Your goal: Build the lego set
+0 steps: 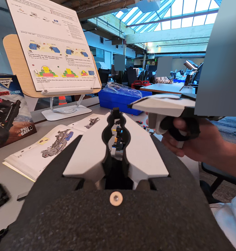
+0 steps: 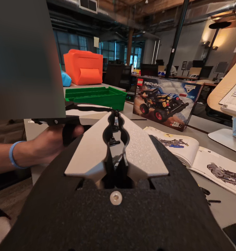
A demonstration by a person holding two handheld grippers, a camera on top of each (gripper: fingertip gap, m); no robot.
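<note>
The small black piece (image 1: pixel 115 110) sits pinched at the very tips of the left gripper (image 1: pixel 116 114), held up over the table (image 1: pixel 11 171); it looks light, hard and slick, so a squeeze across its flat sides should hold best. The right gripper (image 2: pixel 116 114) is likewise closed on a tiny dark pin (image 2: pixel 116 113), easily dropped. The open booklet (image 1: pixel 37 148), loose pieces (image 1: pixel 118 137) and set box (image 2: pixel 165 100) lie around them.
</note>
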